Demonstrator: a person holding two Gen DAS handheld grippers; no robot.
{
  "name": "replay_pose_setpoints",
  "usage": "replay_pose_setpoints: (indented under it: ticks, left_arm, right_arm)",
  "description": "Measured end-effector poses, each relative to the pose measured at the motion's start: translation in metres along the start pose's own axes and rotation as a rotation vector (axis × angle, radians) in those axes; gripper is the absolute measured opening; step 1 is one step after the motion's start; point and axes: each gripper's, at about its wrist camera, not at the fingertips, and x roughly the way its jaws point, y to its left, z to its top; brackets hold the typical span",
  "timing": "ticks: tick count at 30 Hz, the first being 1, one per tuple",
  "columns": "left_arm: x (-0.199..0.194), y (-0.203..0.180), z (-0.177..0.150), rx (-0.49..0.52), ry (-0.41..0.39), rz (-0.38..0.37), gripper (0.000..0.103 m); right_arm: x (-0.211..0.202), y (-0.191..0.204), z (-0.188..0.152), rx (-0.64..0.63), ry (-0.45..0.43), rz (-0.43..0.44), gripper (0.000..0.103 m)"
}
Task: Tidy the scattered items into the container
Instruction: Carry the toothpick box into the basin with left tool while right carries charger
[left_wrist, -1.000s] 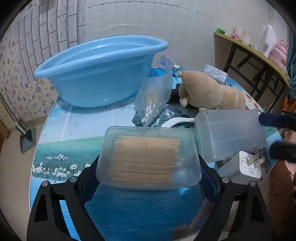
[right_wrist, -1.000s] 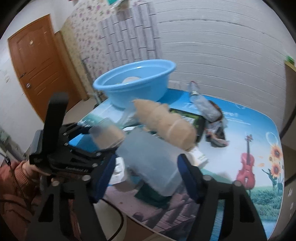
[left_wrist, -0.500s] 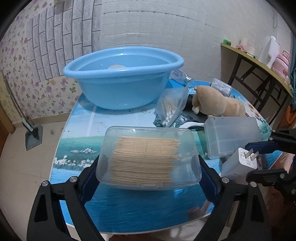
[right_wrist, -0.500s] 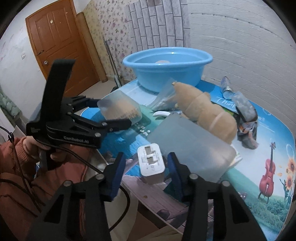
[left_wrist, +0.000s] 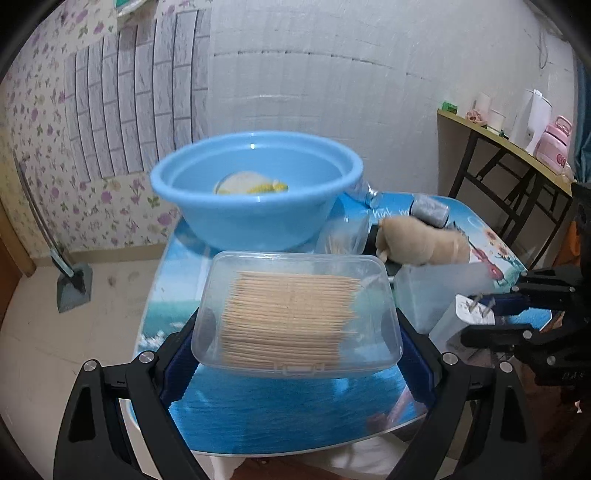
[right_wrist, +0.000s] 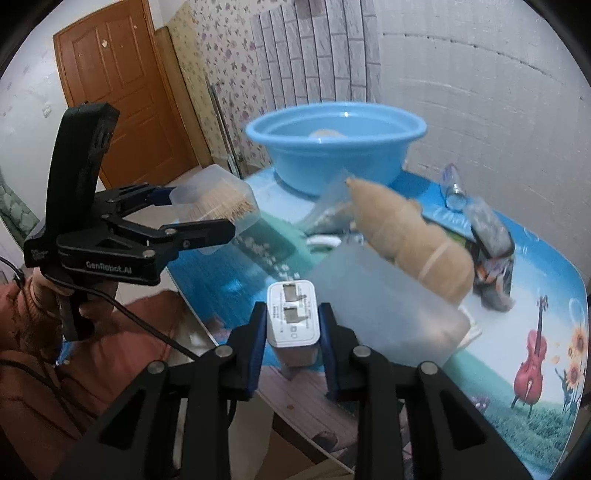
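Observation:
My left gripper (left_wrist: 295, 332) is shut on a clear box of toothpicks (left_wrist: 295, 314) and holds it above the table's near edge, short of the blue basin (left_wrist: 255, 192). My right gripper (right_wrist: 293, 325) is shut on a white charger plug (right_wrist: 293, 314), lifted off the table; the plug also shows in the left wrist view (left_wrist: 465, 314). The basin (right_wrist: 336, 147) holds a pale round item with yellow (left_wrist: 247, 184). A tan plush toy (right_wrist: 406, 240), a frosted plastic box (right_wrist: 384, 314) and a bag of cotton swabs (left_wrist: 343, 240) lie on the table.
A plastic bottle (right_wrist: 454, 184) and a dark wrapped bundle (right_wrist: 491, 236) lie at the table's far right. The table (right_wrist: 517, 332) has a blue picture top. A shelf with kettles (left_wrist: 517, 140) stands to the right. A door (right_wrist: 122, 85) is at the left.
Both grippers have risen and pulled back from the table, so the basin looks farther away. The right gripper has closed on the charger plug and lifted it.

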Motion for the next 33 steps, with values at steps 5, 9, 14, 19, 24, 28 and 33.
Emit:
replay_pose_setpoints:
  ticks: [5, 9, 14, 19, 24, 28, 33]
  left_arm:
    - [-0.016, 0.003, 0.01, -0.02, -0.055, -0.01, 0.092]
    - [-0.019, 0.006, 0.019, -0.017, -0.072, 0.01, 0.092]
    - [-0.018, 0.012, 0.032, -0.02, -0.086, 0.03, 0.092]
    - [-0.014, 0.016, 0.047, -0.014, -0.1, 0.033, 0.092]
    - [-0.003, 0.023, 0.062, -0.018, -0.106, 0.027, 0.092]
    - [0.011, 0.029, 0.071, -0.02, -0.099, 0.023, 0.092]
    - [0.031, 0.036, 0.082, -0.016, -0.083, 0.017, 0.092]
  right_arm:
    - [-0.015, 0.003, 0.019, -0.015, -0.086, -0.012, 0.026]
    - [-0.02, -0.001, 0.034, -0.018, -0.133, -0.017, 0.026]
    - [-0.025, -0.005, 0.056, -0.024, -0.194, -0.027, 0.026]
    - [-0.021, -0.008, 0.082, -0.044, -0.236, -0.028, 0.026]
    - [-0.005, -0.014, 0.1, -0.031, -0.225, -0.019, 0.026]
    - [0.013, -0.023, 0.113, -0.003, -0.208, -0.015, 0.026]
    - [0.03, -0.038, 0.128, 0.029, -0.205, -0.024, 0.026]
